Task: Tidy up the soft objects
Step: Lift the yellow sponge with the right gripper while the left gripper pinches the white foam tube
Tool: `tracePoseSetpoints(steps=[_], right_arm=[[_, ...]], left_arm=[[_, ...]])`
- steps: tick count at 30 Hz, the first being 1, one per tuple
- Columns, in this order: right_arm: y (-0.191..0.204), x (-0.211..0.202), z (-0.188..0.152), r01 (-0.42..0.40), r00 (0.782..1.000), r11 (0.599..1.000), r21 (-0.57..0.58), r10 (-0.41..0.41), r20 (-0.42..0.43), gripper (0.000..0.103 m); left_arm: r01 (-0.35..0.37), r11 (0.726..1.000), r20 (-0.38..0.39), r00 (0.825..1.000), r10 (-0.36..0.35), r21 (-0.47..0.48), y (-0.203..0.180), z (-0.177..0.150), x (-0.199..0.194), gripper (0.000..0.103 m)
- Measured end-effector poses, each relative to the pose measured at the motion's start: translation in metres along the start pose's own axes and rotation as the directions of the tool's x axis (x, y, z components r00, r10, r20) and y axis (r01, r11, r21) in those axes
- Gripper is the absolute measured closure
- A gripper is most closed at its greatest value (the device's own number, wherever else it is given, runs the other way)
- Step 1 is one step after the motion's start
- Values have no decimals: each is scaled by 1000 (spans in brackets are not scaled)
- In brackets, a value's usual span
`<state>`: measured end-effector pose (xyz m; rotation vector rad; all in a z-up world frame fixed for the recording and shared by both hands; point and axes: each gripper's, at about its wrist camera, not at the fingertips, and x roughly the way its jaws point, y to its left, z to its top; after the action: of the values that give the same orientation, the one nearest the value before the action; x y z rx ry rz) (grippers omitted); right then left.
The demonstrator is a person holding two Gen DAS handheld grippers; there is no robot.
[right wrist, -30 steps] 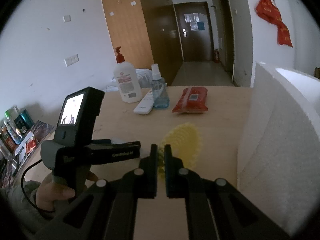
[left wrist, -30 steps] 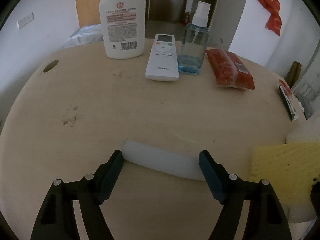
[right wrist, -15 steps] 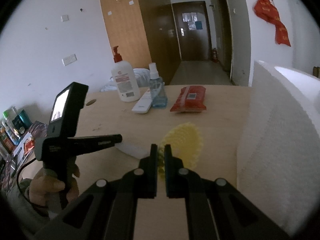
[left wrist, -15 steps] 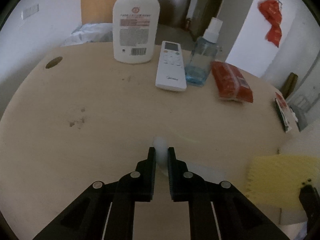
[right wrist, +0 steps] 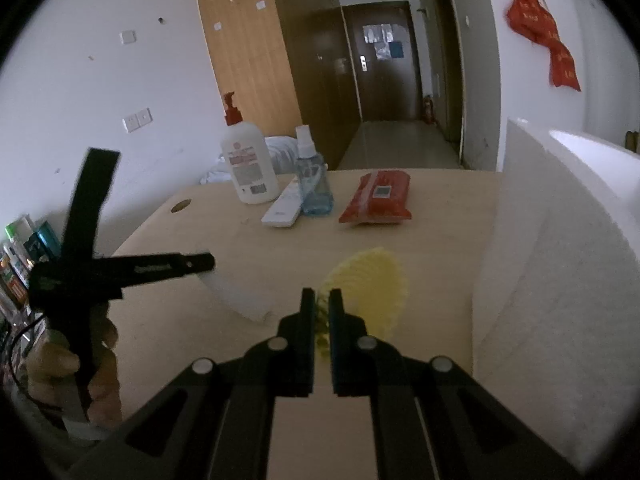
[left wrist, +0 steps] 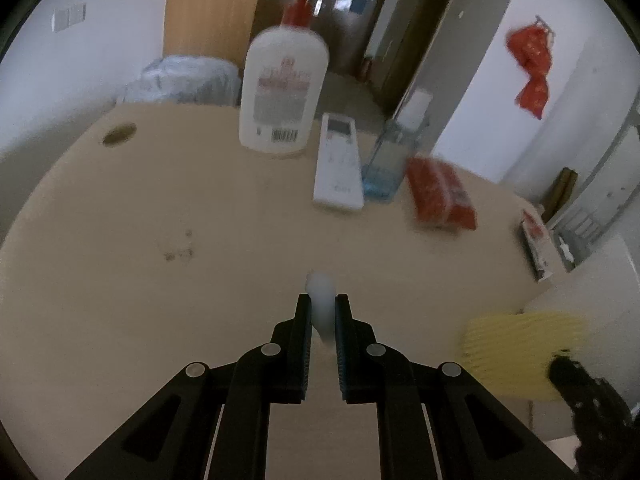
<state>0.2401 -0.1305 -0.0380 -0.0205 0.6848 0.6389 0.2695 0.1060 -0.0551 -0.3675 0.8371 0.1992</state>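
White foam, a soft pale strip (left wrist: 320,304), is pinched in the left hand-held gripper (left wrist: 322,322), whose jaws have just been closing onto it, and it hangs clear above the pale wooden counter (left wrist: 160,208). The right hand-held gripper (right wrist: 319,312) is pressed tight on a ribbed yellow sponge sheet (right wrist: 372,284), just beside the tall white foam box (right wrist: 560,280). My read: carry both soft pieces over that box's rim, keep the pinch firm but light so the foam does not buckle, and release low inside. Far from the box stand a white pump bottle (right wrist: 248,168), a white remote control (right wrist: 282,210), a blue spray bottle (right wrist: 314,184) and a red wipes packet (right wrist: 378,200), with a dark corridor door (right wrist: 380,68) beyond.
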Motion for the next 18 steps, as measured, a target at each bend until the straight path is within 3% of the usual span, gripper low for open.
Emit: tracePoseSetpoints(steps=[8, 18], right_arm=[[4, 1, 0, -22, 1000, 1000, -2, 22, -8, 95], [19, 18, -9, 30, 996, 999, -35, -32, -79, 94]], left_arm=[[10, 999, 101, 995, -14, 45, -8, 0, -39, 91], [46, 995, 109, 992, -55, 86, -11, -16, -55, 91]])
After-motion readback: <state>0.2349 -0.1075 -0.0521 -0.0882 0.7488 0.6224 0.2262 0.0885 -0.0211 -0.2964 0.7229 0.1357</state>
